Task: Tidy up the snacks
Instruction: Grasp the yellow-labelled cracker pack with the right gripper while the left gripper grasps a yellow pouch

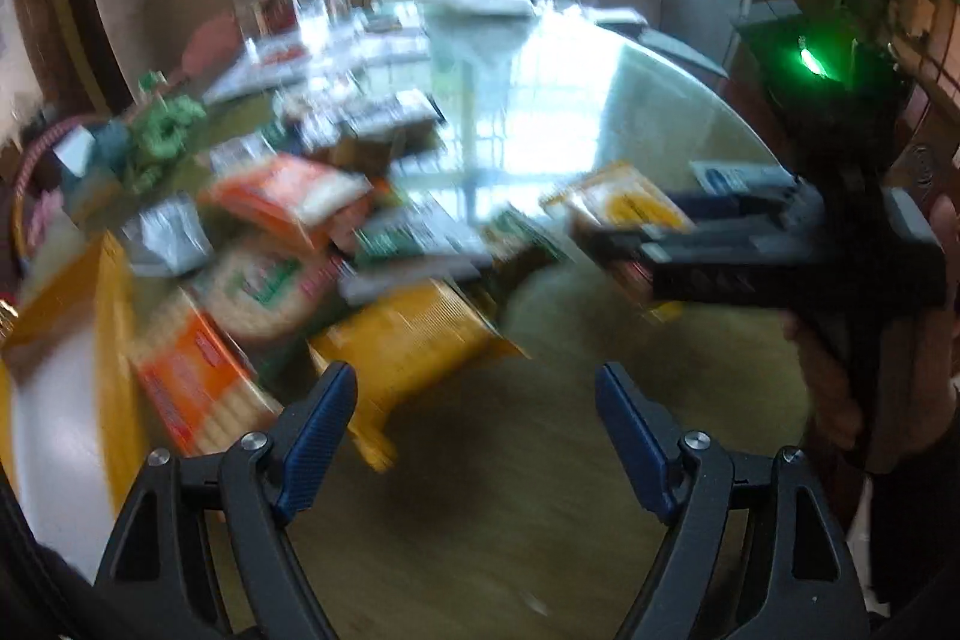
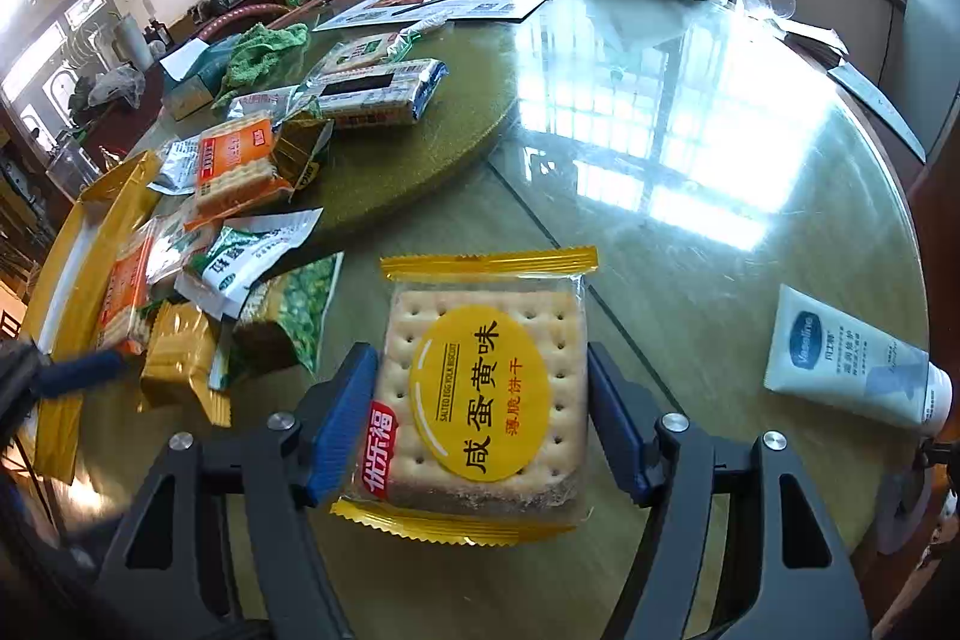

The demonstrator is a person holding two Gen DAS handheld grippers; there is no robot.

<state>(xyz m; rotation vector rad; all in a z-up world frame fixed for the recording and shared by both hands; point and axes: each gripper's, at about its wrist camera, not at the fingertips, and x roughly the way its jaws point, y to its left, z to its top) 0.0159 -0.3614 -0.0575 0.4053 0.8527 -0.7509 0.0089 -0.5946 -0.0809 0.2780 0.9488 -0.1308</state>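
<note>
Both blue-padded claws point down at a glass-topped round table [image 2: 690,172]. From the right wrist view the right gripper [image 2: 480,421] straddles a yellow-trimmed salted egg yolk cracker packet [image 2: 486,388]; the left pad touches the packet's side edge and the right pad stands just at the other edge, but whether they truly pinch it cannot be told, since the packet looks to lie flat on the glass. Only this sharp view gives the print on the wrapper, and only it shows a white lotion tube [image 2: 852,370] lying at about three o'clock from the packet. At nine to eleven o'clock of the packet lies a heap of snack packets [image 2: 240,196], partly on a green turntable [image 2: 420,148], with a yellow tray [image 2: 96,232] at the far left edge. The left wrist view is smeared with motion blur; it shows the left gripper [image 1: 477,436] spread wide with nothing between its pads, hanging above bare tabletop. That view adds what the other lacks: the right tool seen from outside at three o'clock, a hand [image 1: 840,376] on its grip, and a yellow packet [image 1: 414,340] just beyond the left pad at eleven o'clock.
</note>
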